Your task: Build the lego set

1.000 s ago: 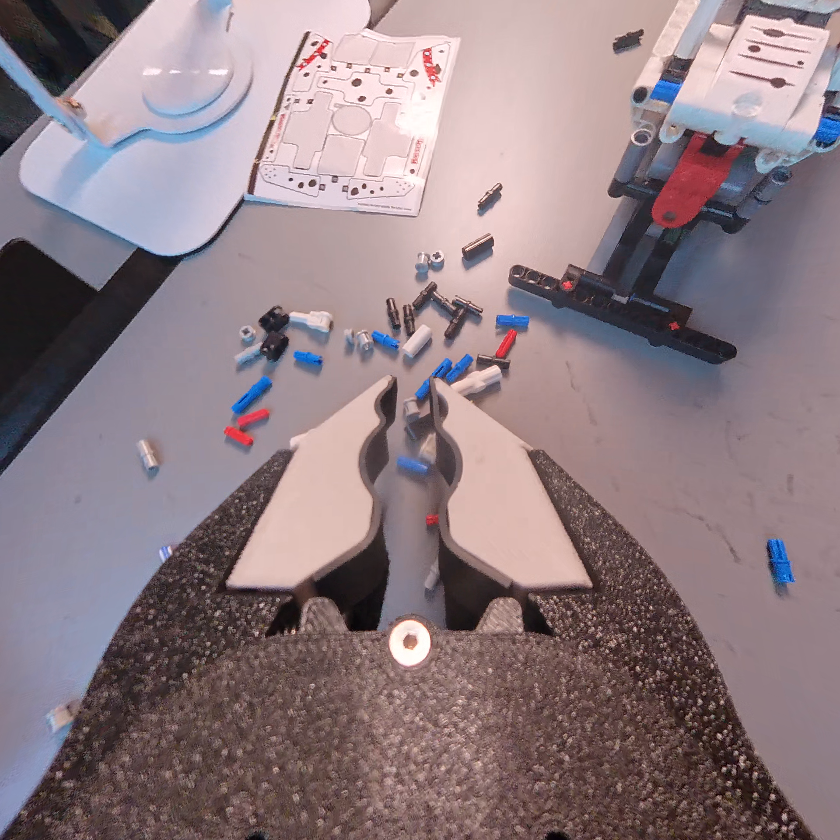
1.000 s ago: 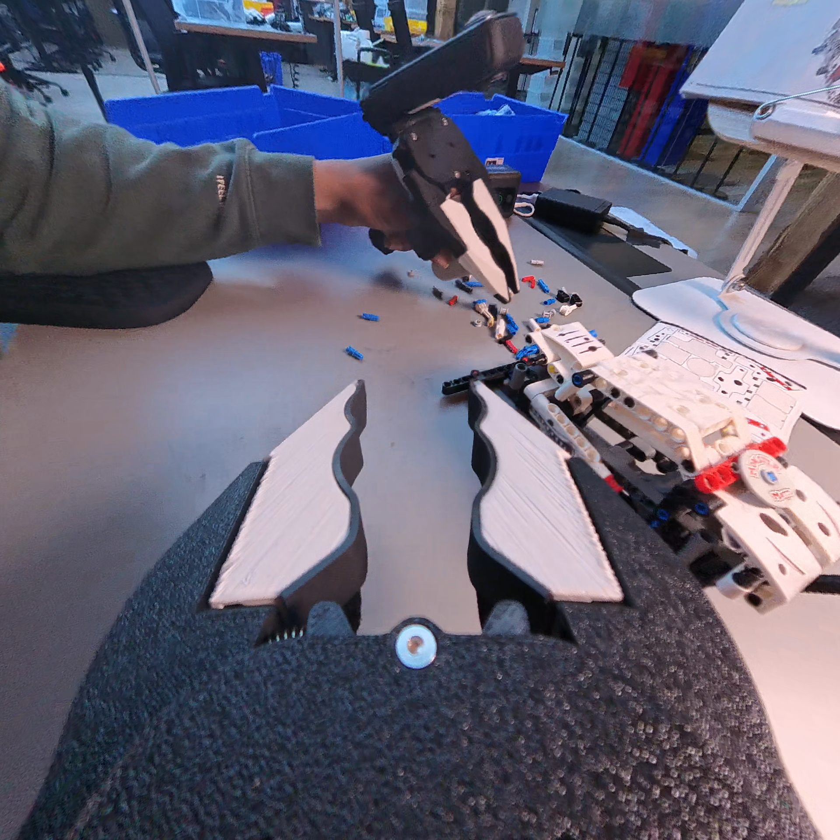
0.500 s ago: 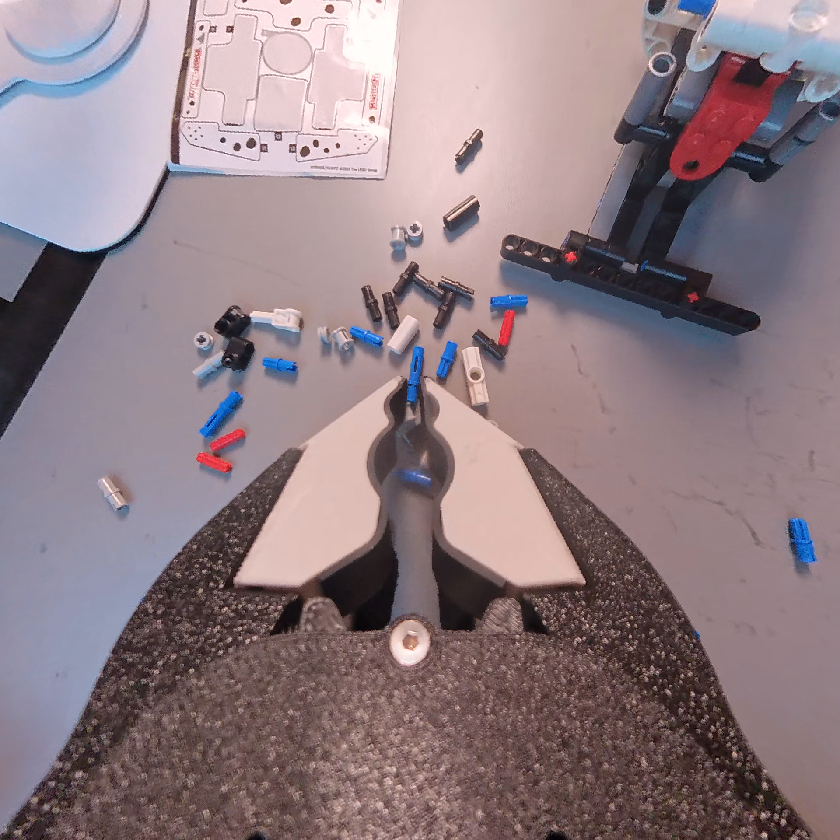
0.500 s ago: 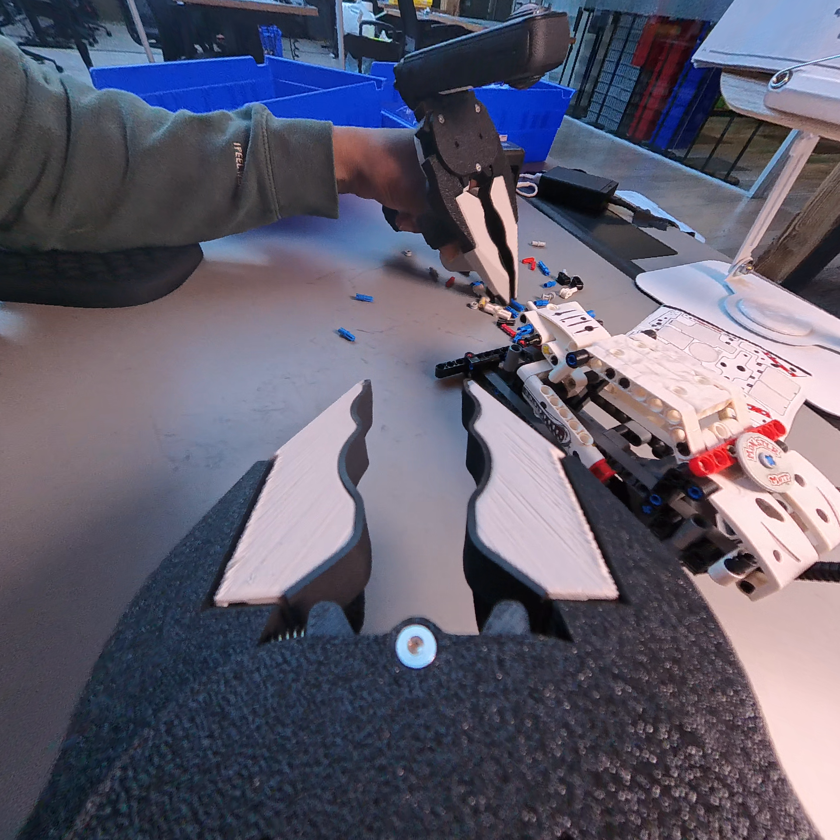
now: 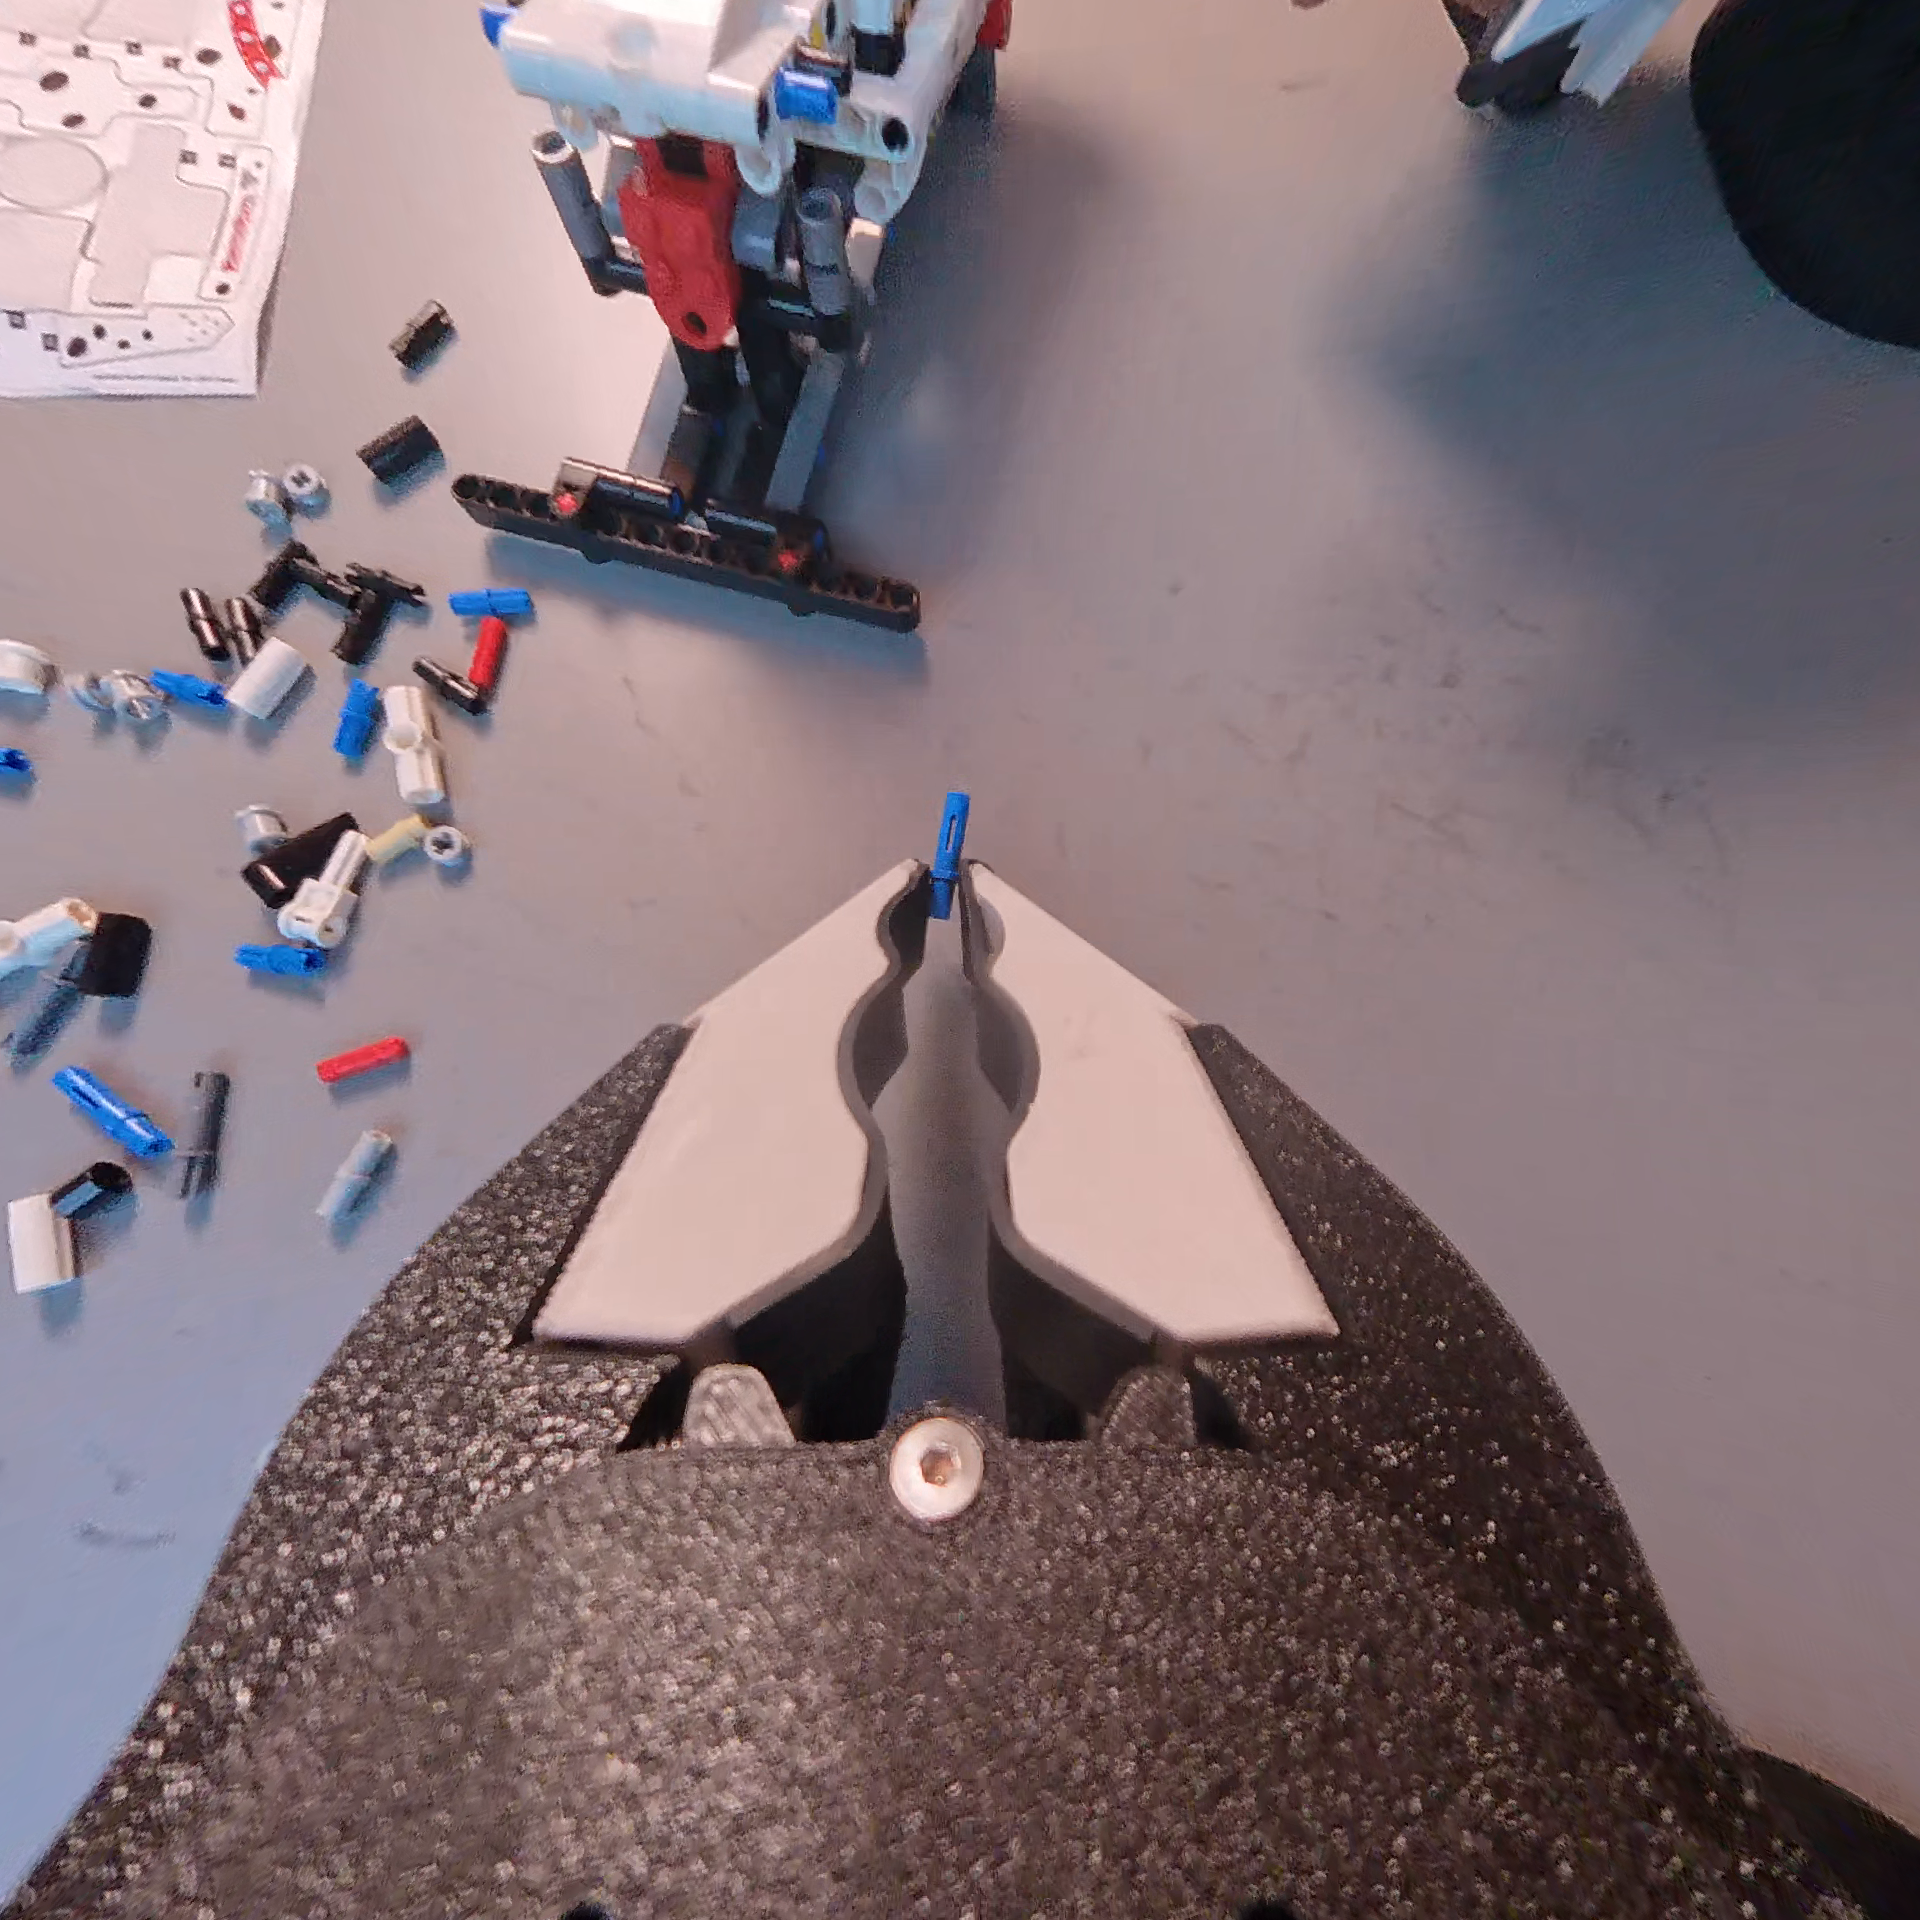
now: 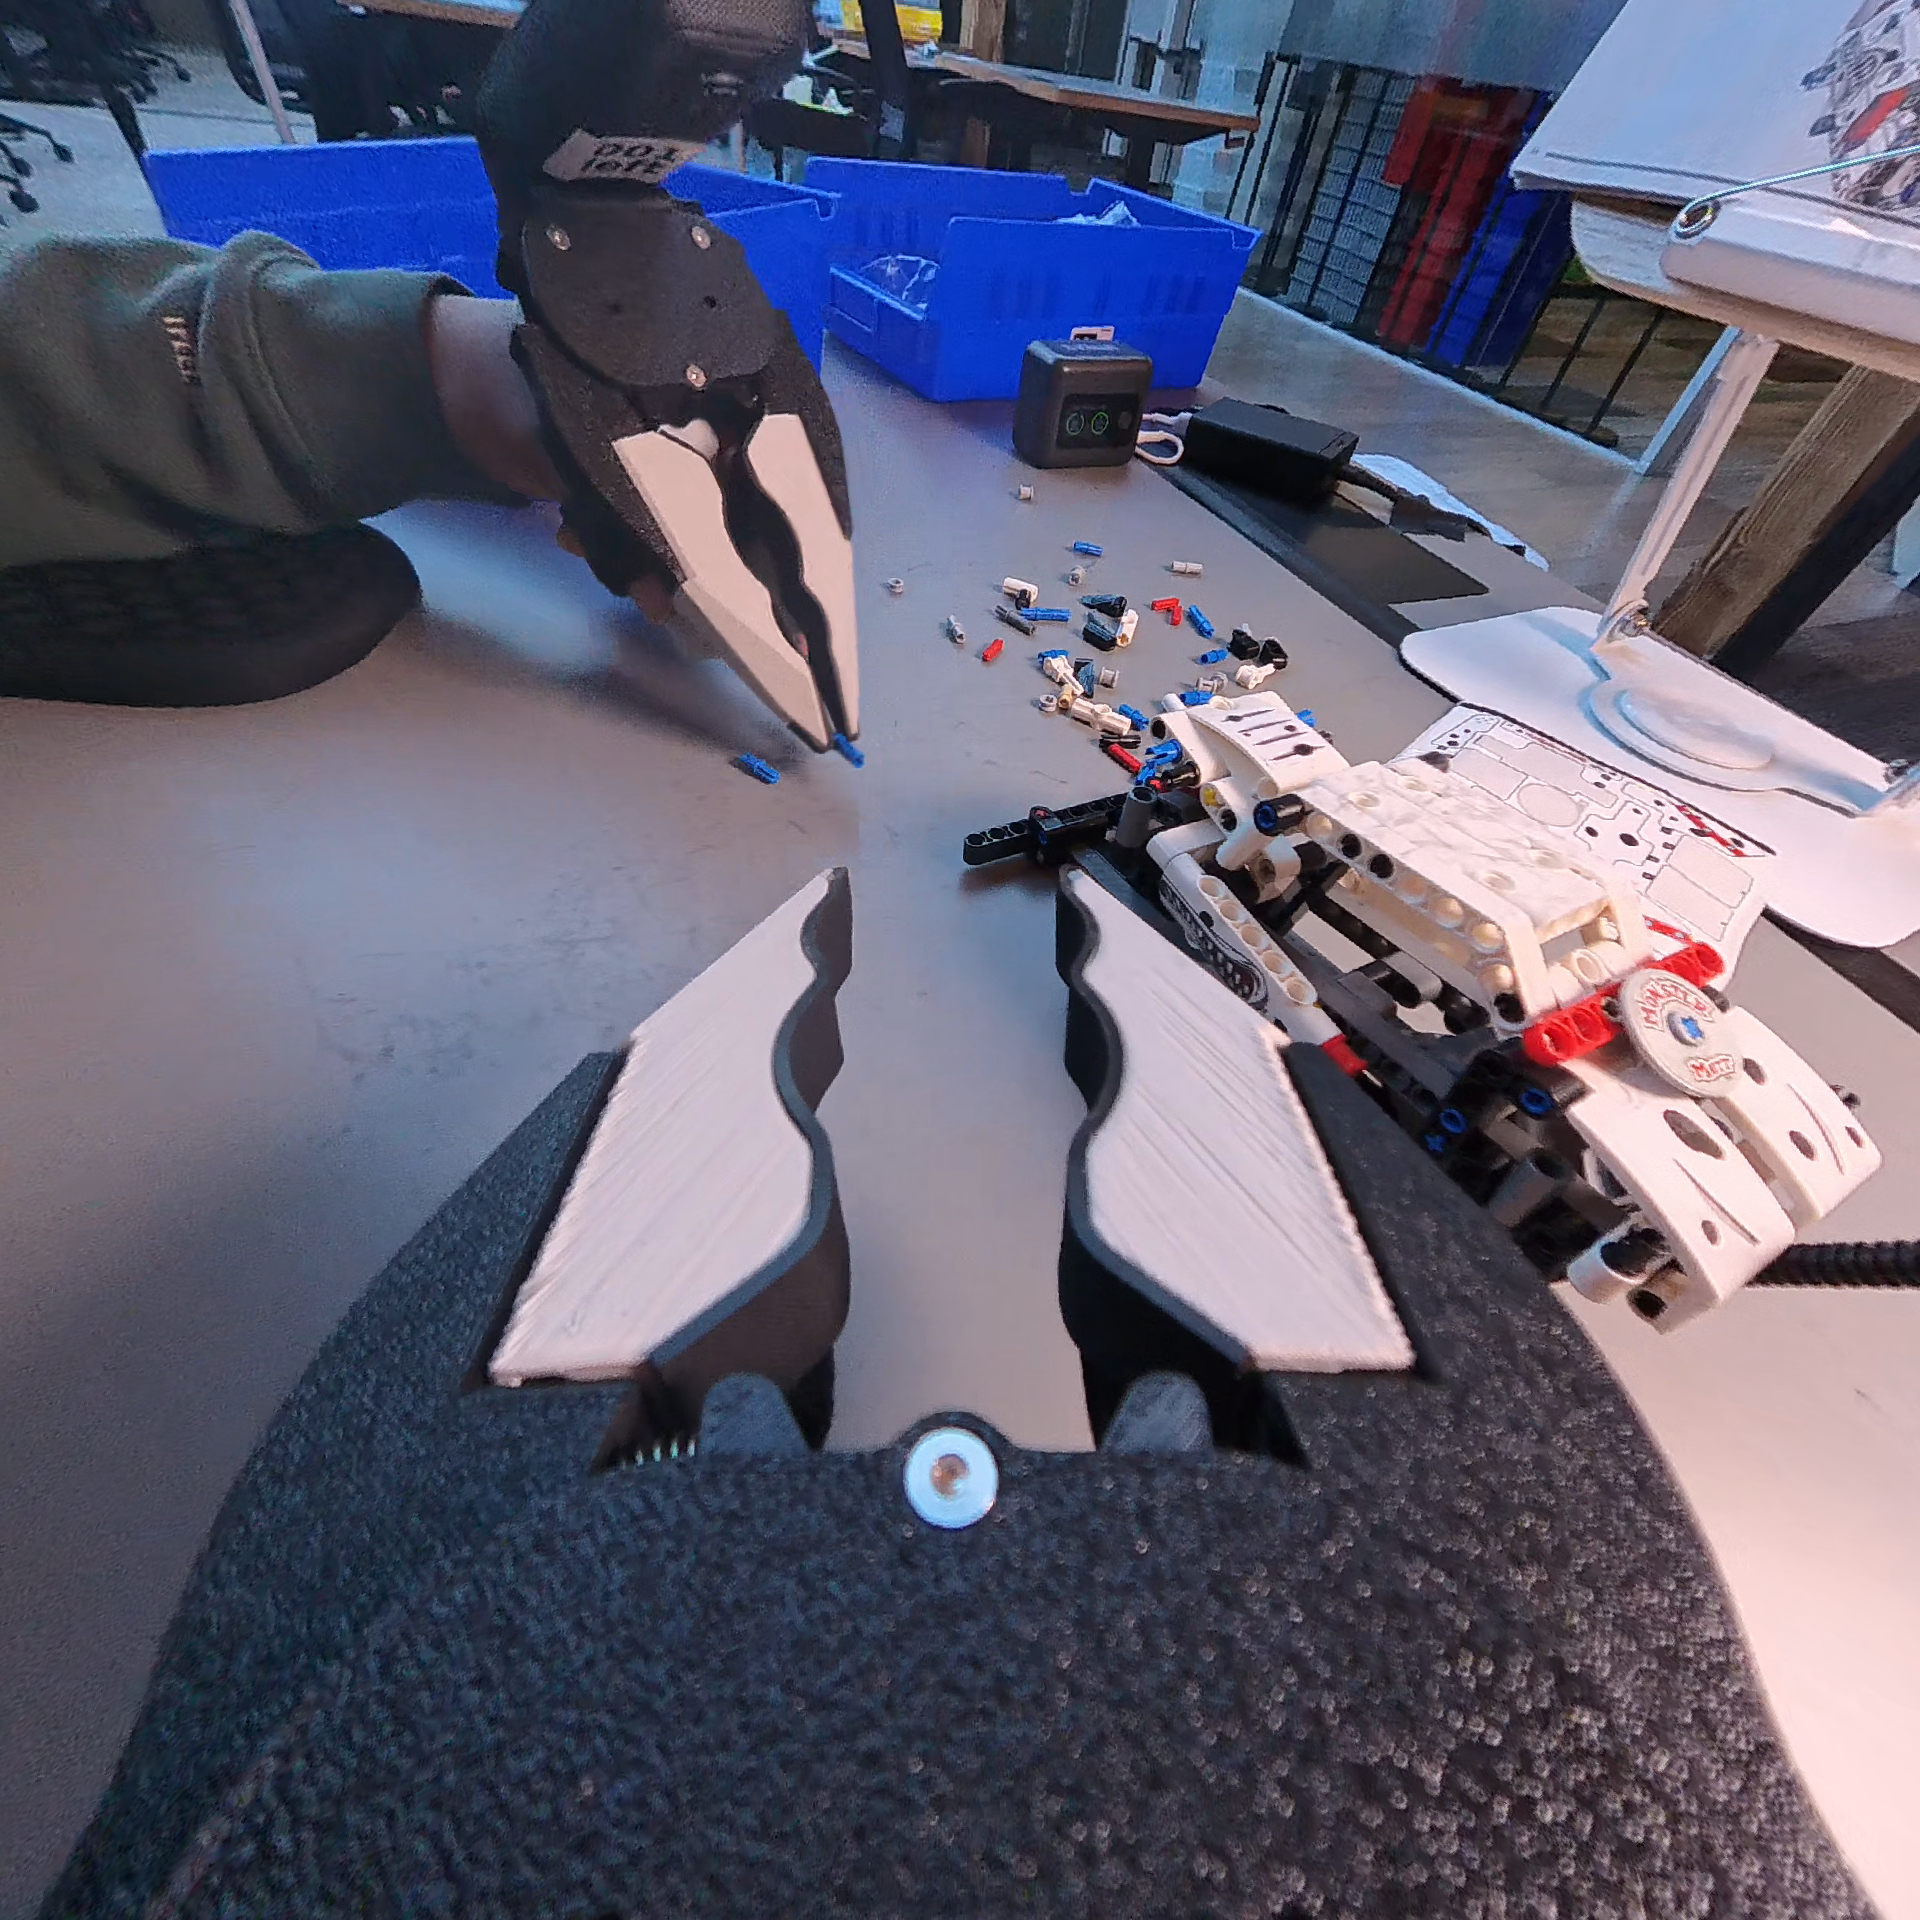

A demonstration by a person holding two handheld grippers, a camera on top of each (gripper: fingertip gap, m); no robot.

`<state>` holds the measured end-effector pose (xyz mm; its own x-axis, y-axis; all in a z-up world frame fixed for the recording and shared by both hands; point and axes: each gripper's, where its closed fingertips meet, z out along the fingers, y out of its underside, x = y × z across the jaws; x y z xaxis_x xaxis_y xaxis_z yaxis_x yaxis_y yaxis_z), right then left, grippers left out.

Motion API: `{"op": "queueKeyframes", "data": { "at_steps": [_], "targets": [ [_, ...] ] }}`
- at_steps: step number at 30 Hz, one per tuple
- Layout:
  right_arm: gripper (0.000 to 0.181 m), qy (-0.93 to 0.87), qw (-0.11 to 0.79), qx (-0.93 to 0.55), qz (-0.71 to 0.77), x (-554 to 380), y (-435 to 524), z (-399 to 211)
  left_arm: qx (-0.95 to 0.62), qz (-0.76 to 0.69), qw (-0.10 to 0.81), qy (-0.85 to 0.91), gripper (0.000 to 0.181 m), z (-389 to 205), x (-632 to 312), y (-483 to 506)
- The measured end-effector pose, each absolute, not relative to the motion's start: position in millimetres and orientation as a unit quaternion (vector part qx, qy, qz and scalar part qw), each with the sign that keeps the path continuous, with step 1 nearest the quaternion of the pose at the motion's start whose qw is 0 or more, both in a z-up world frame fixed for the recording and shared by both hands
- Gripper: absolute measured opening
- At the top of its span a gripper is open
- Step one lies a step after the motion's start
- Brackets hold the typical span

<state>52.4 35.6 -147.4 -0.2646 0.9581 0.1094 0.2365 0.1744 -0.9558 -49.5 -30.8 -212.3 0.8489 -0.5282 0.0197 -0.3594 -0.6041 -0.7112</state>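
Note:
My left gripper (image 5: 943,883) is shut on a small blue pin (image 5: 948,850), which sticks out past the fingertips above the grey table. In the right wrist view the left gripper (image 6: 836,732) hangs tips down with the blue pin (image 6: 847,748) at its end. The white, black and red lego model (image 5: 727,156) stands ahead and to the left, with a long black beam (image 5: 686,551) at its near end. My right gripper (image 6: 951,904) is open and empty, low over the table, its right finger beside the model (image 6: 1455,935).
Several loose pins and connectors (image 5: 312,748) lie scattered at left. A sticker sheet (image 5: 125,197) lies at far left. Another blue pin (image 6: 758,767) lies on the table. Blue bins (image 6: 997,270), a black box (image 6: 1081,400) and a white stand base (image 6: 1662,707) sit farther back. Left tips to right tips: about 15 cm.
My left gripper closed on a blue pin in the pile, lifted it and moved right, away from the loose parts. My right gripper stayed open and shifted slightly.

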Motion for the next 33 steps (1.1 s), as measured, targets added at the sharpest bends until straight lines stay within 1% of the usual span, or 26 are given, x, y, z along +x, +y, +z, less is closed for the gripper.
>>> {"op": "queueKeyframes", "data": {
  "at_steps": [6, 10, 13, 16, 18, 21, 27, 30, 33],
  "targets": [
    [0.045, -0.658, 0.408, -0.463, 0.431, 51.3, 40.3, -152.1, -0.893, -0.108, 0.347, 0.265, 0.007, -225.4, -49.2, -39.3],
    [0.050, -0.657, 0.423, -0.478, 0.401, 50.4, 51.1, -155.0, -0.887, -0.123, 0.376, 0.240, 0.013, -212.3, -57.5, -35.5],
    [0.056, -0.654, 0.426, -0.491, 0.387, 50.6, 57.4, -156.1, -0.880, -0.104, 0.434, 0.162, 0.015, -189.9, -89.7, -20.0],
    [0.058, -0.649, 0.429, -0.494, 0.387, 50.8, 59.3, -153.2, -0.880, -0.052, 0.471, 0.030, 0.015, -177.3, -148.2, -1.9],
    [0.058, -0.651, 0.429, -0.492, 0.387, 51.0, 58.6, -152.3, -0.887, -0.022, 0.461, -0.023, 0.015, -181.1, -181.5, 5.7],
    [0.057, -0.657, 0.431, -0.488, 0.380, 51.7, 57.9, -153.4, -0.904, 0.016, 0.426, -0.041, 0.014, -195.6, -208.5, 14.6],
    [0.056, -0.659, 0.433, -0.485, 0.378, 53.0, 58.1, -152.1, -0.930, 0.016, 0.366, -0.030, 0.014, -221.6, -210.7, 21.9],
    [0.056, -0.660, 0.432, -0.485, 0.378, 52.9, 58.2, -152.5, -0.935, 0.020, 0.354, -0.031, 0.004, -225.4, -211.5, 20.8],
    [0.056, -0.663, 0.431, -0.484, 0.375, 52.6, 57.6, -154.2, -0.935, 0.030, 0.353, -0.019, 0.004, -224.8, -211.8, 21.3]
  ]
}}
